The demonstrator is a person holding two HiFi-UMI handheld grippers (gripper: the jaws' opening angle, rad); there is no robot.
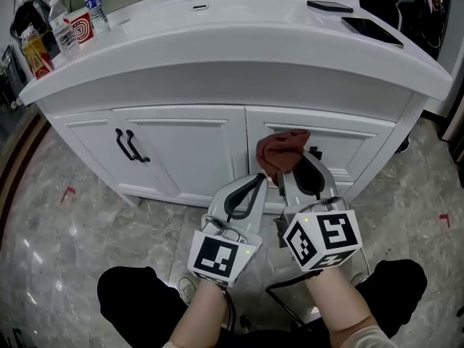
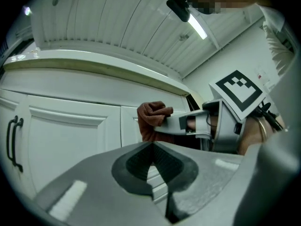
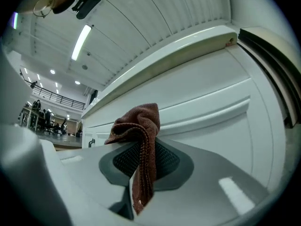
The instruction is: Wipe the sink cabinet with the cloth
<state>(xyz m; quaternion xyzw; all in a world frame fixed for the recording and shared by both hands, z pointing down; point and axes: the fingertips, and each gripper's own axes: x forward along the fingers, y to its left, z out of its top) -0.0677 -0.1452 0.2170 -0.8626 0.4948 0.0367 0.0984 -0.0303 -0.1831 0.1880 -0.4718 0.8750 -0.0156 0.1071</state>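
The right gripper (image 3: 141, 160) has its jaws squeezed on the cloth (image 3: 139, 121). The cloth is brown. It is bunched up on top of the jaws, and one end hangs down between them.

The left gripper (image 2: 153, 166) has its jaws closed, with nothing in them. It sits just left of the right gripper, side by side with it and a bit lower.

Right in front of the right jaws is a white door (image 1: 341, 147) of the cabinet (image 1: 181, 151). The cloth is up by the top part of this door. I cannot tell if it touches the door.

In front of the left jaws is where the two doors meet. Off to the left of both grippers, on the other door, are two black handles (image 1: 127, 145).

Above the jaws the white top (image 1: 239, 38) of the cabinet sticks out over the doors. On it, far up and to the left, stand some bottles (image 1: 94, 7). Far up and to the right lies a dark phone (image 1: 330, 6).

Below the grippers is a gray stone floor (image 1: 65, 238).
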